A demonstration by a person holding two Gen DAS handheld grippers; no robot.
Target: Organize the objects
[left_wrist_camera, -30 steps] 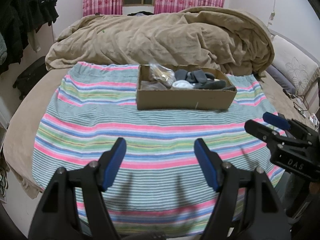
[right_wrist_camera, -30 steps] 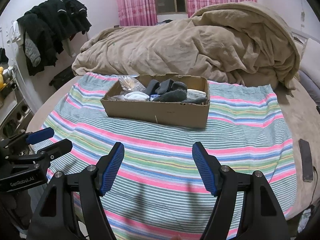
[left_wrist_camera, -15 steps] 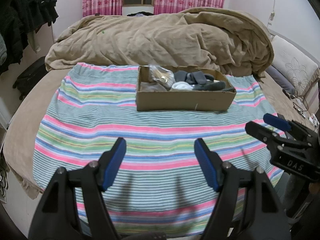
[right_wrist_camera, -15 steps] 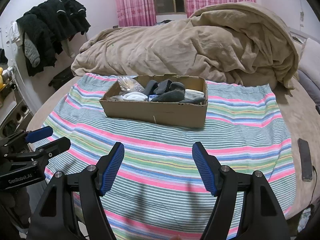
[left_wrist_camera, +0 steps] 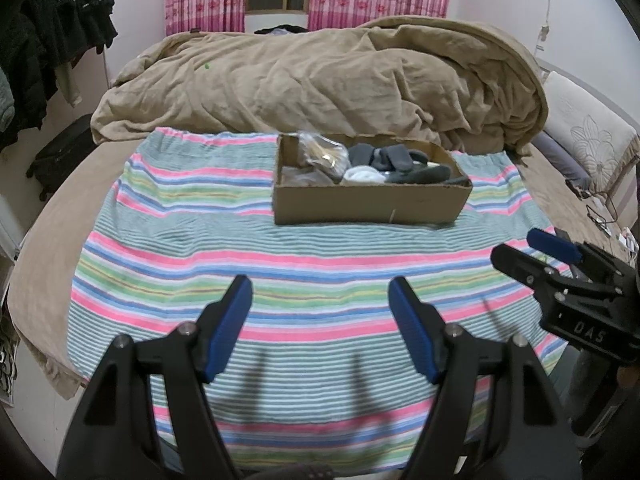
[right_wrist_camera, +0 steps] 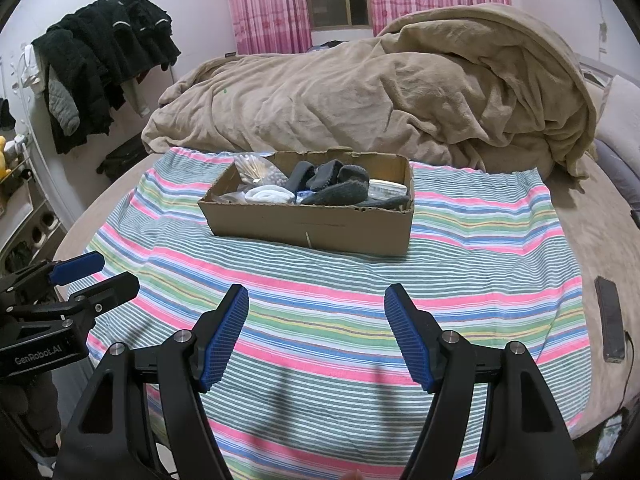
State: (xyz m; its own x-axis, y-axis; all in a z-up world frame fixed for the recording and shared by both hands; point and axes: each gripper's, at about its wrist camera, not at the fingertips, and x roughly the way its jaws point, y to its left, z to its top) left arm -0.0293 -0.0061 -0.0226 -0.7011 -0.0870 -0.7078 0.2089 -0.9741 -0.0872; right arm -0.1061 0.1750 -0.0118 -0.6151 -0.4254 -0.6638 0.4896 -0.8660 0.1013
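Note:
A shallow cardboard box (left_wrist_camera: 372, 206) (right_wrist_camera: 316, 230) sits on a striped towel (left_wrist_camera: 280, 264) (right_wrist_camera: 340, 292) on the bed. It holds dark grey socks (left_wrist_camera: 400, 162) (right_wrist_camera: 336, 184), a white rolled item (left_wrist_camera: 362, 176) (right_wrist_camera: 268, 195) and a clear plastic bag (left_wrist_camera: 322, 154) (right_wrist_camera: 258, 168). My left gripper (left_wrist_camera: 320, 300) is open and empty, above the towel's near part, well short of the box. My right gripper (right_wrist_camera: 316, 308) is open and empty, likewise short of the box. Each gripper shows at the edge of the other's view.
A crumpled tan duvet (left_wrist_camera: 320, 84) (right_wrist_camera: 380, 96) lies behind the box. Dark clothes (right_wrist_camera: 100, 64) hang at the left wall. A phone (right_wrist_camera: 610, 324) lies on the bed right of the towel. A pillow (left_wrist_camera: 588, 136) is at the far right.
Both views have shifted only slightly; the box sits a little farther off in each. Both grippers stay open and empty.

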